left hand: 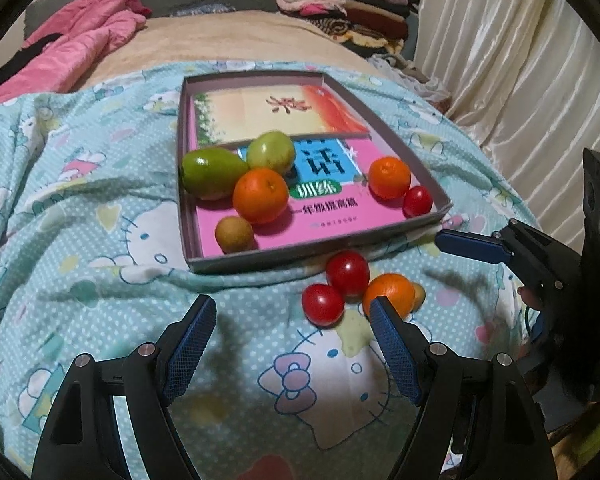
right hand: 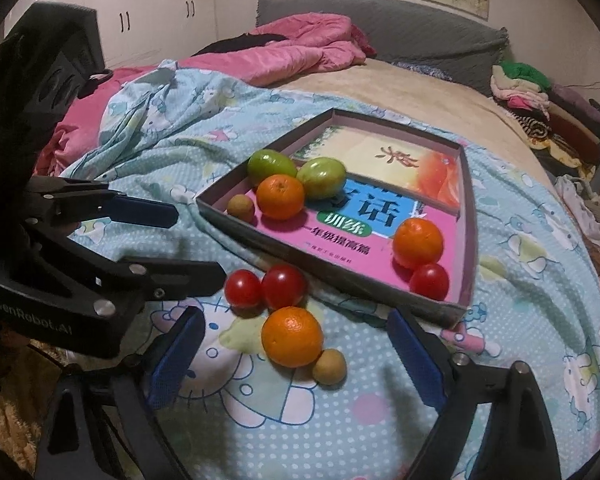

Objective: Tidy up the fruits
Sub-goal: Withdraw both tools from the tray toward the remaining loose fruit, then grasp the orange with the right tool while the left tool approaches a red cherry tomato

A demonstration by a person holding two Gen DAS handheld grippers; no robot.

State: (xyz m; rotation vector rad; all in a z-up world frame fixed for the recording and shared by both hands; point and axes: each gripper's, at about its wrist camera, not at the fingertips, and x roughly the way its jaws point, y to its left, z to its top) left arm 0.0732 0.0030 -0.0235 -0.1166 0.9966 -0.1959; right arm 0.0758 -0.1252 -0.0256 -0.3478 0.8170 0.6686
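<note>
A shallow cardboard box point(left hand: 260, 259) point(right hand: 340, 270) lined with books holds two green fruits point(left hand: 212, 172), two oranges point(left hand: 261, 195), a small brown fruit point(left hand: 234, 234) and a cherry tomato point(left hand: 418, 201). On the blanket in front of it lie two cherry tomatoes point(right hand: 284, 286), an orange point(right hand: 292, 336) and a small brown fruit point(right hand: 329, 366). My right gripper point(right hand: 296, 356) is open, its fingers either side of that loose orange without touching it. My left gripper point(left hand: 292, 312) is open and empty, just short of the nearer tomato point(left hand: 323, 305); its right finger point(left hand: 392, 344) hides part of the orange.
The fruit lies on a light blue cartoon-print blanket point(left hand: 100, 240) over a bed. A pink quilt point(right hand: 300, 48) is bunched at the far side, folded clothes point(left hand: 340, 4) are stacked near the headboard, and a pale curtain point(left hand: 520, 60) hangs to one side.
</note>
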